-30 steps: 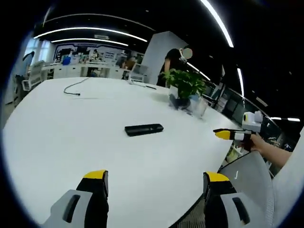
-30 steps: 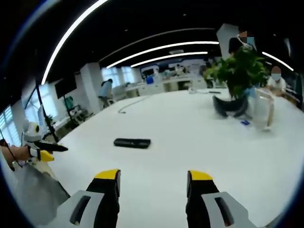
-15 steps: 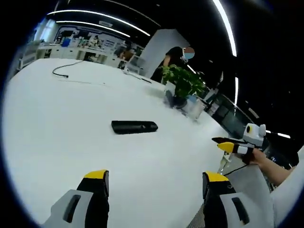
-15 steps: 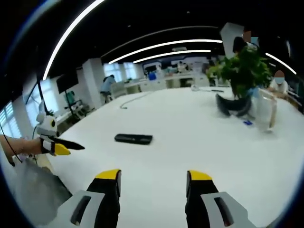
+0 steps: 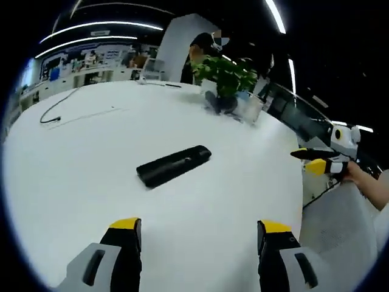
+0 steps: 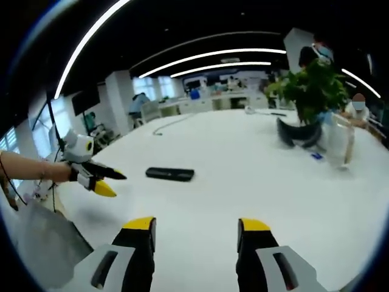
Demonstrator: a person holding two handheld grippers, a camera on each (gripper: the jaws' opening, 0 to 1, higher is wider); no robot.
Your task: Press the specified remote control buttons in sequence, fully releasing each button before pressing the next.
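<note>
Remote control [image 5: 174, 165] lying alone mid-table [image 5: 73, 182], potted plant [image 5: 226, 76] at the far edge, possibly a cable [image 5: 51, 114] far left, left gripper [image 6: 102, 180] beside remote.

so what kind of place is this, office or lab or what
Most likely an open-plan office or meeting area: a large white table with a black remote control and a potted plant on it, rows of desks behind, and long strip lights overhead.
</note>
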